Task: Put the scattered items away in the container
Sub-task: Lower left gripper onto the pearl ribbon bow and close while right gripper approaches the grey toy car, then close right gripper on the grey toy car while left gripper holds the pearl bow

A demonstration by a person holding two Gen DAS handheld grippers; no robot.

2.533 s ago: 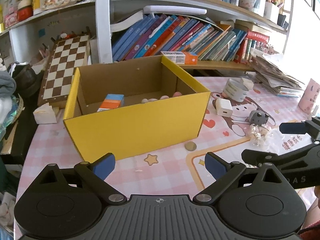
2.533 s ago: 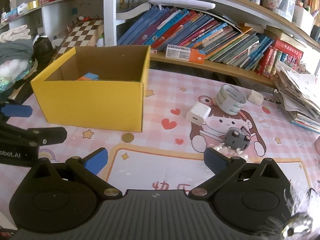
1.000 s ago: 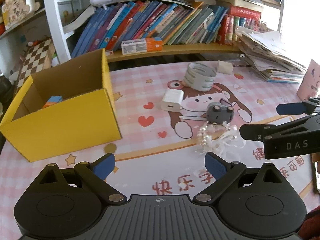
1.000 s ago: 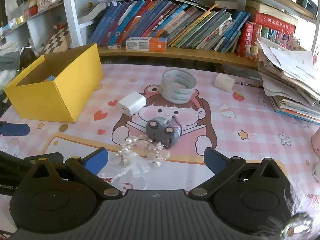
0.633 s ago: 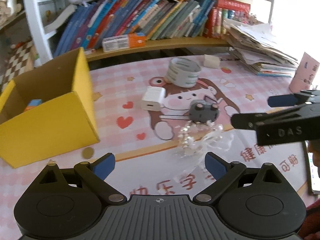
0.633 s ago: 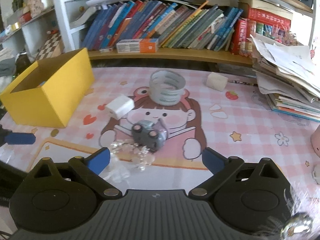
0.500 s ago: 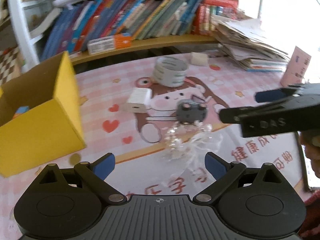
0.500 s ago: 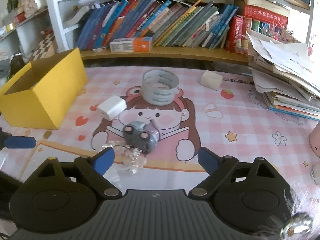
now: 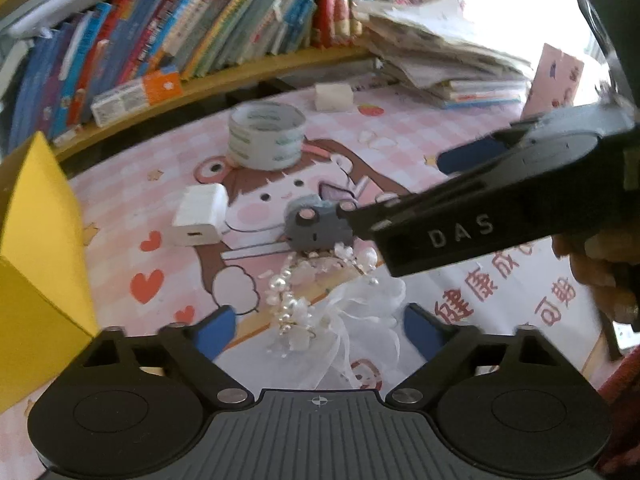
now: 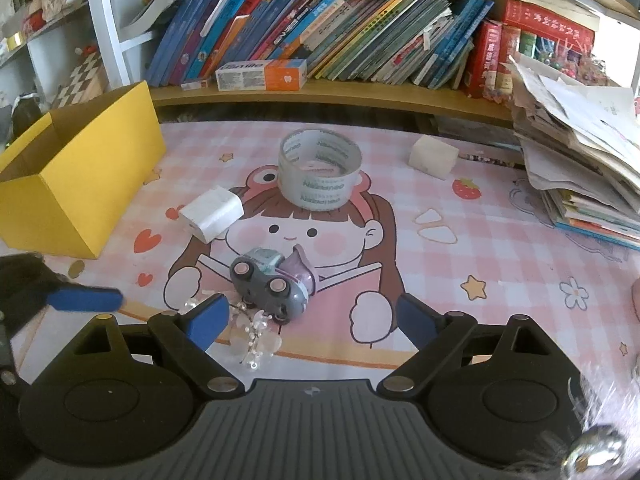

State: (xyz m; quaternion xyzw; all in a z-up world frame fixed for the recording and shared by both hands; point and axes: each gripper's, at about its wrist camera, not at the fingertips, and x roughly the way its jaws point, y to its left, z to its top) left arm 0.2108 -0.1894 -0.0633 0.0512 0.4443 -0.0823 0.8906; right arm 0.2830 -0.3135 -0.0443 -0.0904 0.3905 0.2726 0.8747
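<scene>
My left claw stands over the pearl hair ornament, which lies on the bench with its white gauze bow between my two blue pads. The jaws have just been closing, but the pads do not press on the ornament; there is free room on both sides of it.

My right claw is also wide apart and holds nothing. The small grey toy car sits just in front of its opening, nearer to the left pad, and touches the beads of the ornament. In the left wrist view this claw reaches in from the right, and its tip is at the car.

The yellow box is at the left edge of the bench, open on top, well apart from the ornament. Between the box and the car lies a white charger, with bare pink mat around it. Behind the car stands a roll of tape, and to the right of it a white block. A small coin lies just beside the near corner of the box. At the far right edge a pile of papers narrows the room.
</scene>
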